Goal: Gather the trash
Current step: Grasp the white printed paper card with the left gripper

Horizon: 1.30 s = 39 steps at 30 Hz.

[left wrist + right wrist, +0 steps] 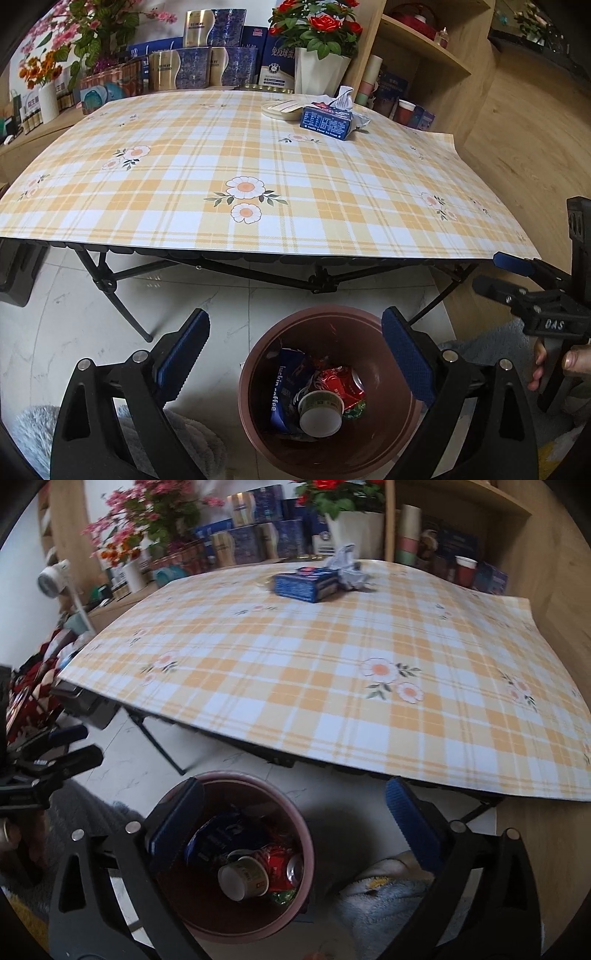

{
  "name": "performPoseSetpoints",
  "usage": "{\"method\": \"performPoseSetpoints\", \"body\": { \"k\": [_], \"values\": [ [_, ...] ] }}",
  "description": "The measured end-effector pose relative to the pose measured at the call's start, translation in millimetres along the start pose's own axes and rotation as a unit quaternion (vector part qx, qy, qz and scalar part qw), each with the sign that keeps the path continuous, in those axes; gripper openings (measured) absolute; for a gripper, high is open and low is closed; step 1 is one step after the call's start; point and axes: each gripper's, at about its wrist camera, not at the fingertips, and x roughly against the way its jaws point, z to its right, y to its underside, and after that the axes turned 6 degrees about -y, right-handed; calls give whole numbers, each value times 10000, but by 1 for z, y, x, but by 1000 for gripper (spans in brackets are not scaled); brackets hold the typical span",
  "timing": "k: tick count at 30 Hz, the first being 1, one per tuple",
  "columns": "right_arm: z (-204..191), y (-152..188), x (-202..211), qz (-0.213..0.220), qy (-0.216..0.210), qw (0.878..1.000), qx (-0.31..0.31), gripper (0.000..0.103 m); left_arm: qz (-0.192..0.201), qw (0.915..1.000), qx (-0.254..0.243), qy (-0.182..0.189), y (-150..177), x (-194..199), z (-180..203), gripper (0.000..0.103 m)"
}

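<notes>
A: Trash bin (236, 853) sits on the floor under the near table edge, holding a paper cup (243, 877), a red can (286, 866) and a blue wrapper (221, 838). Right gripper (291, 834) spread wide, empty; left gripper (295, 358) spread too, nothing between.

B: Next step?

A: Probably fetching. Blue carton (325, 120) and crumpled wrapper (345, 98) lie at the far side of the table (184, 221), touching. Better to lift clear of the table edge first. Beige lid (279, 109) sits just beside the carton.

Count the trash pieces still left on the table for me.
3: a blue carton, crumpled wrapper right behind it, and a flat round lid-like piece beside it, all at the far edge. Something smaller may hide behind the carton.
</notes>
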Motion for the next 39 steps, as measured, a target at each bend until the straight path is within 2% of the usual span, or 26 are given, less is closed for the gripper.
{"method": "performPoseSetpoints", "body": {
  "k": [6,9,13,18,23,28,31,35,39],
  "values": [
    [13,-13,-2,181,311,9993,-136,97,26,10000,5,-5,-16,-4,-4,92],
    [21,-24,-3,267,411,9986,-218,97,36,10000,7,9,-34,-9,-6,92],
    [36,-41,-9,323,389,9980,-376,97,77,9999,9,102,-70,-17,-5,92],
    [53,-65,-21,366,410,9975,-452,97,26,9992,201,338,-131,-44,-2,92],
    [71,-94,-38,395,335,9966,-648,97,-33,9979,395,511,-200,-91,5,92],
    [83,-120,-53,468,267,9963,-664,97,-278,9955,615,661,-260,-149,13,92],
    [86,-133,-61,468,229,9968,-608,97,-320,9957,669,556,-291,-184,18,89],
    [89,-144,-68,462,211,9975,-489,97,-479,9928,981,500,-315,-227,13,83],
    [95,-153,-74,456,187,9978,-439,97,-677,9917,1042,330,-324,-256,11,80]
  ]
}}
